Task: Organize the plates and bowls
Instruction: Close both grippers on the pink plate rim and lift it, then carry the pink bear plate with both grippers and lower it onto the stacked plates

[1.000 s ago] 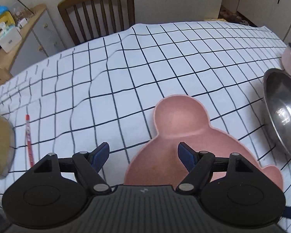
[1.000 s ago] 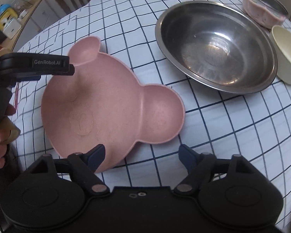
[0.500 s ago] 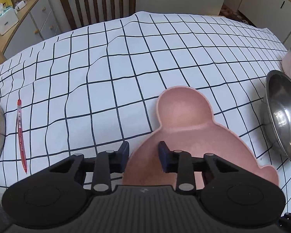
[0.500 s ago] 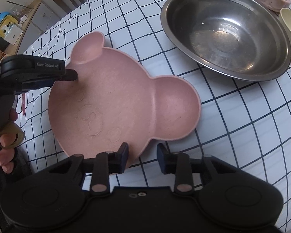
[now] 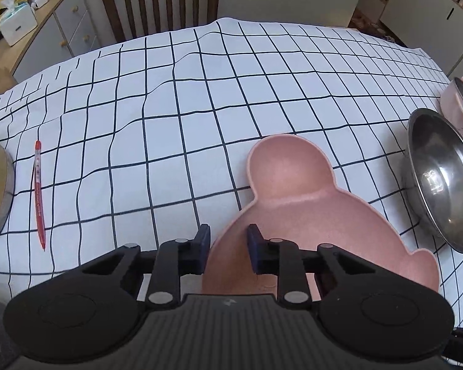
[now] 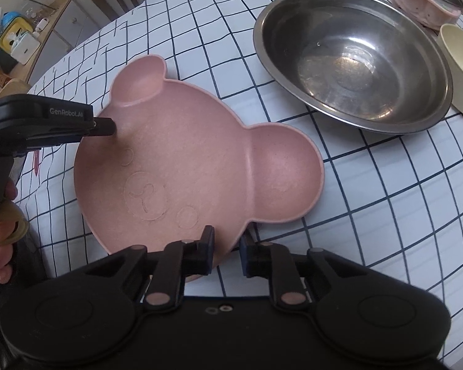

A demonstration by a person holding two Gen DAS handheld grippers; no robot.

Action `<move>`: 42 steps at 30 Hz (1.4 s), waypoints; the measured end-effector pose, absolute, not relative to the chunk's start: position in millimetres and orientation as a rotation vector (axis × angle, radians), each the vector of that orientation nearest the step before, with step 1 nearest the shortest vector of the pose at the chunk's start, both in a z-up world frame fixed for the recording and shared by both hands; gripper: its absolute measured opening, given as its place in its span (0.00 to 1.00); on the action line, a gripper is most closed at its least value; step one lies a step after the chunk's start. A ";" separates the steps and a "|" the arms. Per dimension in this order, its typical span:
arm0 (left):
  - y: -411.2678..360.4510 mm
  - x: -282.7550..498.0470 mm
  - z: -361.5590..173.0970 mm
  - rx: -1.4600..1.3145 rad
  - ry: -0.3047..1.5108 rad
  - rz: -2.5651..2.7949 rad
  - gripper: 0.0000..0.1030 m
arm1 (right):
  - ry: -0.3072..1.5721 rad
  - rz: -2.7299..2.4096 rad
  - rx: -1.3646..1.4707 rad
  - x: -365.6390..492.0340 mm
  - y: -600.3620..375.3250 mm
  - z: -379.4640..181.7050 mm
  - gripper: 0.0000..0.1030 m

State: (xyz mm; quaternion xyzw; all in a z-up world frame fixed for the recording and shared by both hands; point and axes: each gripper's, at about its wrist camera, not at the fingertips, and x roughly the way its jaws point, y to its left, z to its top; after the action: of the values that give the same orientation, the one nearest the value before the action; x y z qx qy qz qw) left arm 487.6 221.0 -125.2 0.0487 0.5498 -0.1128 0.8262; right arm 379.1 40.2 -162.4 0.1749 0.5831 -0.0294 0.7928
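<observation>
On the checked cloth of the worktop (image 5: 200, 98), far left, lies one red pen (image 5: 38, 194), its long axis running away from the camera. Next comes one matte pink bear-shaped plate (image 6: 185, 166) with two round ear wells, both pointing toward the far side. The left hand-held gripper (image 5: 227, 246) is clenched on the plate's left rim; the right hand-held gripper (image 6: 227, 251) grips its near rim. Right of the plate sits one shiny round steel bowl (image 6: 352, 58), then one small pink bowl (image 6: 423, 6) with a metal liner, and one smooth cream bowl (image 6: 461, 67) touching the steel one.
</observation>
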 end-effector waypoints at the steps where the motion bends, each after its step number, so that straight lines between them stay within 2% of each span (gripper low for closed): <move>1: 221.2 483.9 -122.3 0.101 1.165 -0.238 0.24 | 1.252 -0.056 0.373 377.4 38.5 -160.3 0.17; 23: 187.4 366.9 -61.4 -0.021 1.154 -0.220 0.22 | 1.190 0.106 0.262 326.9 -42.6 -93.8 0.13; 42: 52.2 251.0 -10.2 -0.082 1.080 -0.160 0.22 | 1.151 0.273 0.157 265.5 -178.5 -39.4 0.12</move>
State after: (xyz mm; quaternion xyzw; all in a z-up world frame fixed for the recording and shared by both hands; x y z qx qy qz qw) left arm 251.0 52.2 -10.2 -0.0392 0.5133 -0.0760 0.8539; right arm 265.5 -178.5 -39.4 0.0741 0.5419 0.1285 0.8272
